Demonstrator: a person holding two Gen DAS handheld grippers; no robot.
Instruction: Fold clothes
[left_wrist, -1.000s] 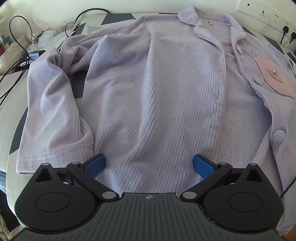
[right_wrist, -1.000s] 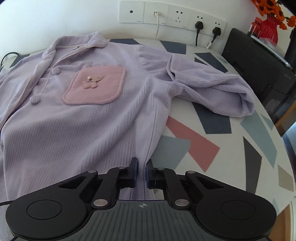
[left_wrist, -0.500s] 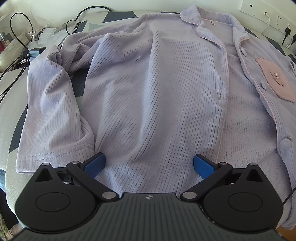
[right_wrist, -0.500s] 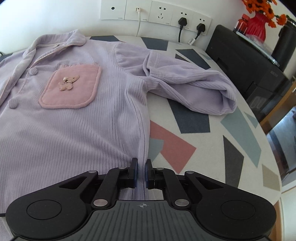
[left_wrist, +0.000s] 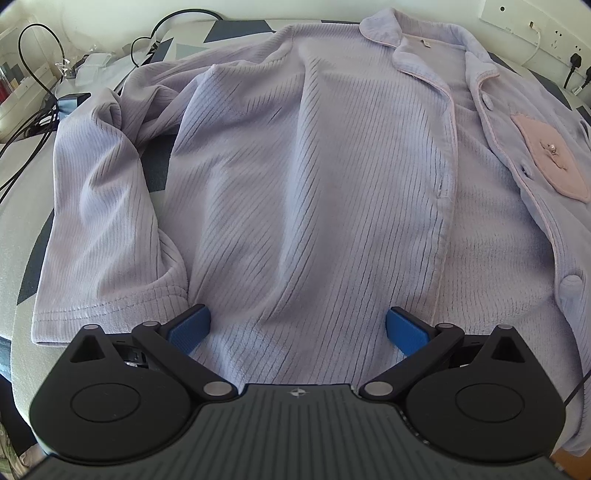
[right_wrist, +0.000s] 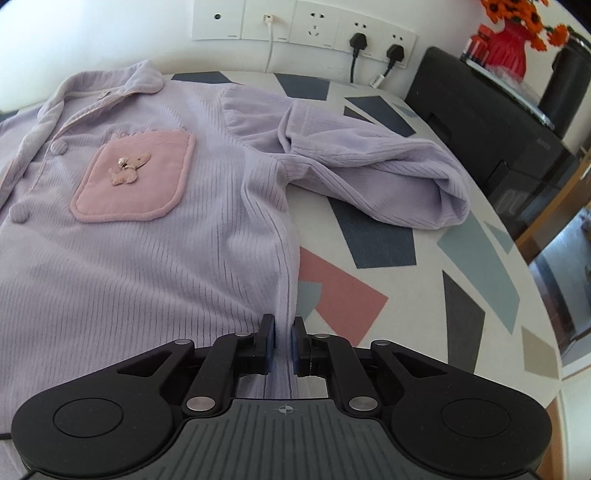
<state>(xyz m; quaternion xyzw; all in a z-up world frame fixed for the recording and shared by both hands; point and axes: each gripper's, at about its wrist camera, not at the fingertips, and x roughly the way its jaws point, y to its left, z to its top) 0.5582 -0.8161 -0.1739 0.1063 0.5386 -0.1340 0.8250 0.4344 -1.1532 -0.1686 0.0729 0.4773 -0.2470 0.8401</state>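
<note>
**Right jaws easing apart on the pajama top's side seam; left gripper spread wide over the hem**

The right gripper (right_wrist: 283, 341) points down at the near edge of the lilac pajama top (right_wrist: 155, 258). Its jaws are opening, with the ridge of the side seam (right_wrist: 286, 280) running between the blue pads; a narrow gap shows on each side of the fabric. Beyond it lie the pink chest pocket (right_wrist: 136, 177) and the bunched right sleeve (right_wrist: 376, 173), resting on the patterned tablecloth (right_wrist: 461, 266). Wall sockets (right_wrist: 306, 22) sit behind.

The left gripper (left_wrist: 297, 328) hangs with its jaws wide apart above the ribbed front panel near the hem, gripping nothing. The left sleeve (left_wrist: 99, 221) lies just beside it, cuff toward the camera. The collar (left_wrist: 413, 48) lies at the far end, with black cables (left_wrist: 33, 85) off the table's left edge.
</note>
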